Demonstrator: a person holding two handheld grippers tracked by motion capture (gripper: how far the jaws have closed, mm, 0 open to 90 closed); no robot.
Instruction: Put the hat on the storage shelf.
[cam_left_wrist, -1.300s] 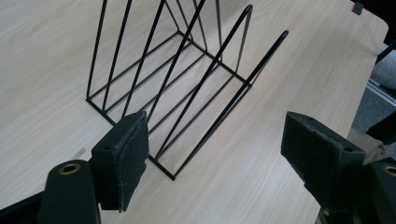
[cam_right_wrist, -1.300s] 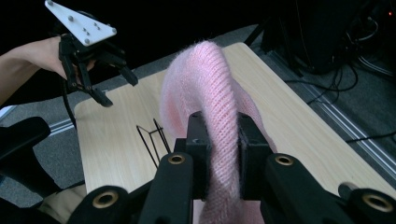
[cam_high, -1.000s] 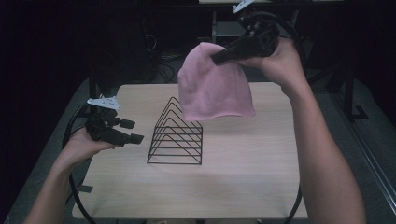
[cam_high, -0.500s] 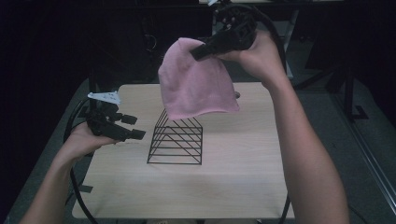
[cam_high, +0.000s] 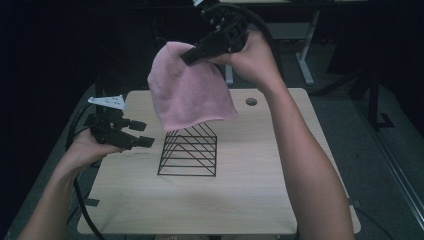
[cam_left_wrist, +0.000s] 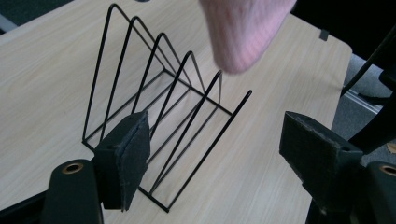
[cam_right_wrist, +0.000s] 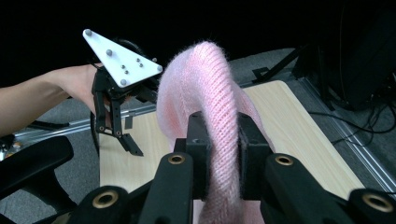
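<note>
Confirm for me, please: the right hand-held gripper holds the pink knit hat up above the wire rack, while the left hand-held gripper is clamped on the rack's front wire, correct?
Not quite. The left hand-held gripper is not clamped on the wire rack: the left gripper view shows its jaws wide open with the rack beyond them, untouched. The rest stands: the right hand-held gripper holds the pink knit hat above the rack.
</note>
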